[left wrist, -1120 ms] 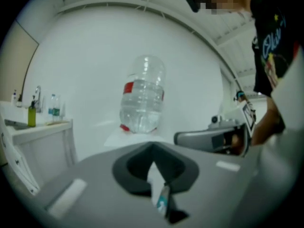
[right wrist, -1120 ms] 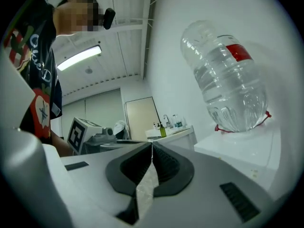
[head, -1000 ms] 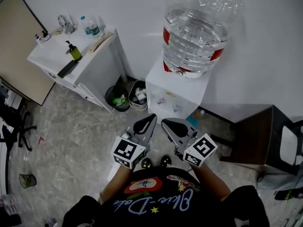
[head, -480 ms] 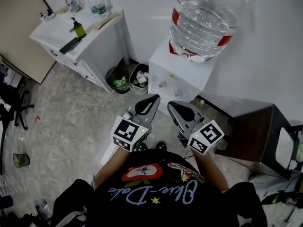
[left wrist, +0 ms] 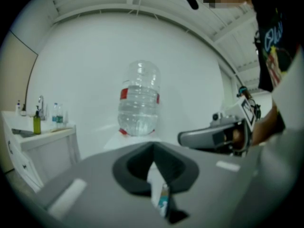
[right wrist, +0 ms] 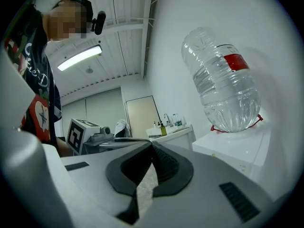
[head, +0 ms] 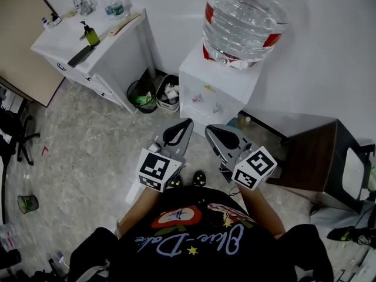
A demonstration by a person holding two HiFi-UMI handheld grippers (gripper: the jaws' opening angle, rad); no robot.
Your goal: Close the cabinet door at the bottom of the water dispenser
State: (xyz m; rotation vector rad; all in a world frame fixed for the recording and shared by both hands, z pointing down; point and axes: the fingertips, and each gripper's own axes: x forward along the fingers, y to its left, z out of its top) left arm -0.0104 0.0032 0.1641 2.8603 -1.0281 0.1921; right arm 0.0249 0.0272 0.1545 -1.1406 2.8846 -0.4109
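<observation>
Hovering closed and empty, left tongs (head: 184, 124) and right tongs (head: 211, 128) face the water dispenser (head: 212, 93) ahead.

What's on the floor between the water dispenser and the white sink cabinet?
Two bins side by side: a round black bin holding green rubbish and a squarish bin holding white rubbish. The head view shows them.

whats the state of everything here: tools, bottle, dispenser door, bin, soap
left tool: shut, empty
right tool: shut, empty
water bottle: upside down on the dispenser, holding water
water dispenser: bottom door out of sight from above, cannot tell
black bin: open top, rubbish inside
soap bottle: upright on the counter
</observation>
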